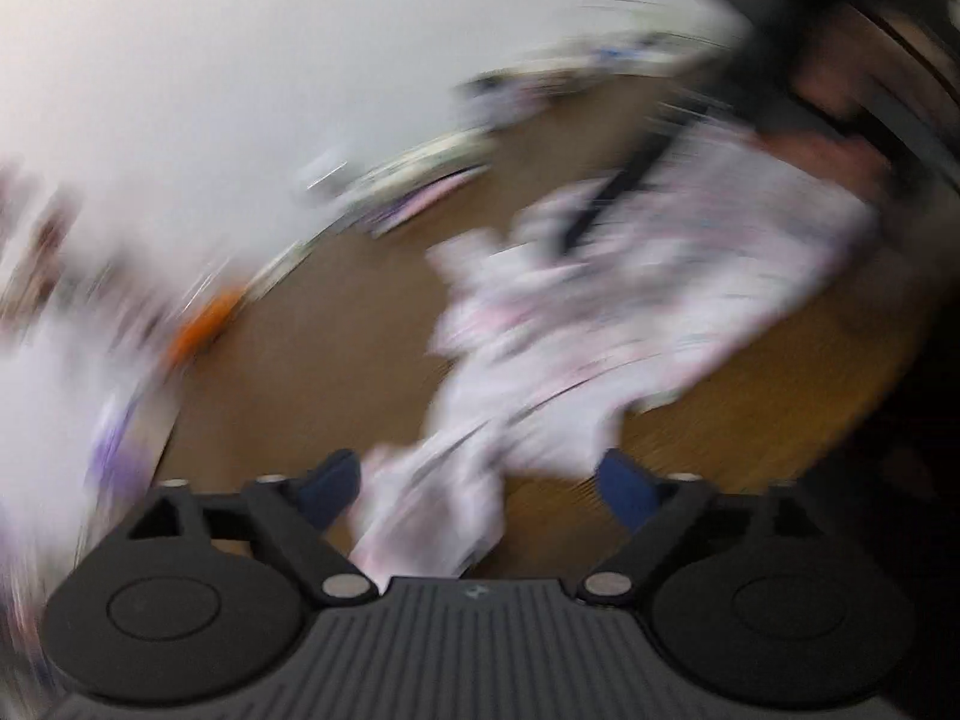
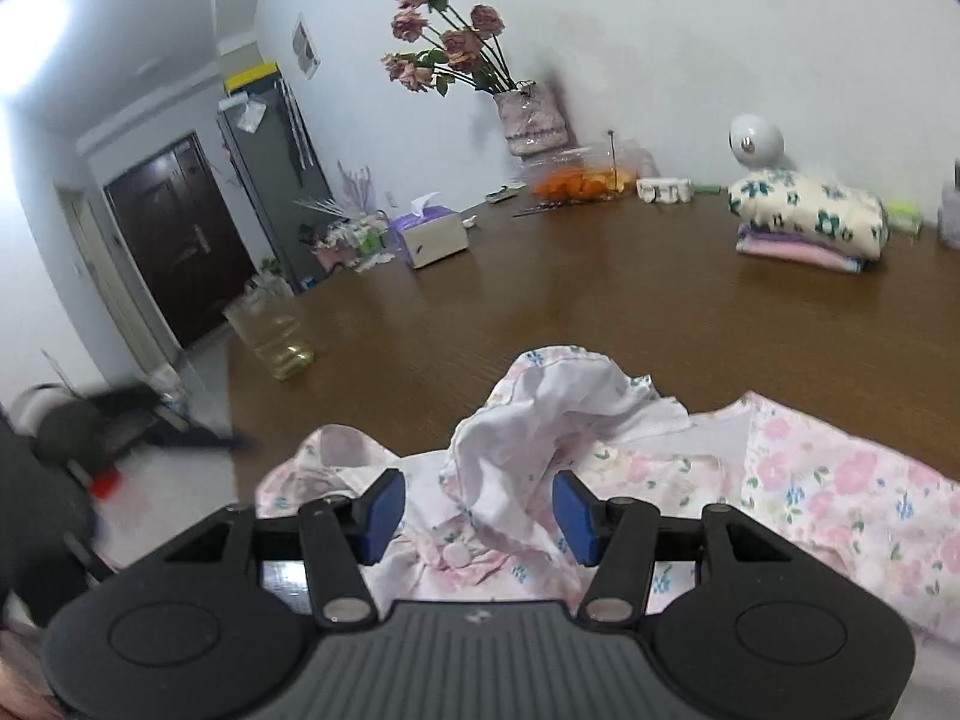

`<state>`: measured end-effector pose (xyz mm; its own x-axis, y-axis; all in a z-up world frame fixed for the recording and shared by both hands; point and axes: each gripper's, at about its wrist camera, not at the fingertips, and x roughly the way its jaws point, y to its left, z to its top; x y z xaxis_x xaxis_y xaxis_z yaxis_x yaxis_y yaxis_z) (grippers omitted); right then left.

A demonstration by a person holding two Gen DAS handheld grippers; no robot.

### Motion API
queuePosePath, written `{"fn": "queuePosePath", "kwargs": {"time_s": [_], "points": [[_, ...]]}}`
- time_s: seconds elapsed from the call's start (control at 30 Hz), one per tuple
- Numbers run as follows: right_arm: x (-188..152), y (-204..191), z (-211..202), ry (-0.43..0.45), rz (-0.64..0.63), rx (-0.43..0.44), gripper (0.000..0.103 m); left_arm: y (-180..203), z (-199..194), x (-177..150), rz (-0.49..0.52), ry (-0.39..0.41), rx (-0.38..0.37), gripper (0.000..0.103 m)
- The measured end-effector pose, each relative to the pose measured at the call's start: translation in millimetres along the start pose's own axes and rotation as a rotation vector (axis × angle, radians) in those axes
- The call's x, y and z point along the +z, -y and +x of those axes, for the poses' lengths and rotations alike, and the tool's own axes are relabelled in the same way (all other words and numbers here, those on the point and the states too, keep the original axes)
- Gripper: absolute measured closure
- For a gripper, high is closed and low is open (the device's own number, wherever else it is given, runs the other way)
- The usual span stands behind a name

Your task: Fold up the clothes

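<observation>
Pink floral garment (image 2: 810, 480) seemingly crumpled; left view blurred.

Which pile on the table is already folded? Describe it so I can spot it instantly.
Start at the brown wooden table and look to its far right side, near the white wall. The folded stack sits there below a round white lamp. Unlike the crumpled pink floral garment in the foreground, it is neat, topped by cream fabric with dark green flowers over pink and purple layers.
</observation>
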<state>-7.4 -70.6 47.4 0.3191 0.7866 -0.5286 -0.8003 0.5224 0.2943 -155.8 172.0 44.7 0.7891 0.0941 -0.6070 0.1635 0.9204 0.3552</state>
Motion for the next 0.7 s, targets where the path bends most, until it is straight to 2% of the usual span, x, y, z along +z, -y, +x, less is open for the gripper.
{"fn": "queuePosePath", "kwargs": {"time_s": [0.07, 0.1, 0.17, 0.2, 0.23, 0.27, 0.3, 0.33, 0.4, 0.47, 0.53, 0.6, 0.63, 0.7], "points": [[3, -3, 10, -0.002, 0.002, -0.019, 0.049, -36, 4, -10, -0.279, -0.035, 0.013, 0.007], [5, -4, 16, -0.010, 0.015, -0.008, 0.049, -45, 8, -12, -0.360, -0.043, 0.005, 0.009], [6, -9, 29, -0.045, 0.024, -0.008, 0.051, -51, 20, -13, -0.457, -0.046, -0.029, 0.011], [7, -11, 34, -0.062, 0.030, -0.011, 0.061, -54, 26, -14, -0.505, -0.047, -0.046, 0.016], [6, -11, 39, -0.073, 0.044, -0.013, 0.082, -57, 32, -15, -0.554, -0.048, -0.063, 0.019], [6, -9, 42, -0.082, 0.062, -0.016, 0.092, -56, 35, -14, -0.561, -0.053, -0.071, 0.028], [7, -6, 43, -0.084, 0.087, -0.023, 0.097, -53, 40, -12, -0.543, -0.064, -0.073, 0.037], [8, -3, 43, -0.083, 0.110, -0.025, 0.097, -49, 47, -10, -0.524, -0.078, -0.075, 0.043], [11, 4, 40, -0.069, 0.143, -0.016, 0.097, -45, 61, -8, -0.508, -0.100, -0.106, 0.077], [18, 11, 36, -0.048, 0.173, -0.008, 0.098, -46, 72, -11, -0.517, -0.107, -0.144, 0.089], [26, 15, 32, -0.026, 0.189, -0.003, 0.099, -45, 75, -14, -0.522, -0.097, -0.166, 0.095], [36, 18, 26, 0.000, 0.191, 0.000, 0.099, -46, 72, -8, -0.562, -0.053, -0.196, 0.099], [41, 19, 22, 0.013, 0.191, 0.001, 0.099, -47, 68, -2, -0.592, -0.017, -0.216, 0.099], [49, 21, 9, 0.033, 0.183, 0.001, 0.099, -39, 51, 17, -0.590, 0.076, -0.267, 0.099]]}}
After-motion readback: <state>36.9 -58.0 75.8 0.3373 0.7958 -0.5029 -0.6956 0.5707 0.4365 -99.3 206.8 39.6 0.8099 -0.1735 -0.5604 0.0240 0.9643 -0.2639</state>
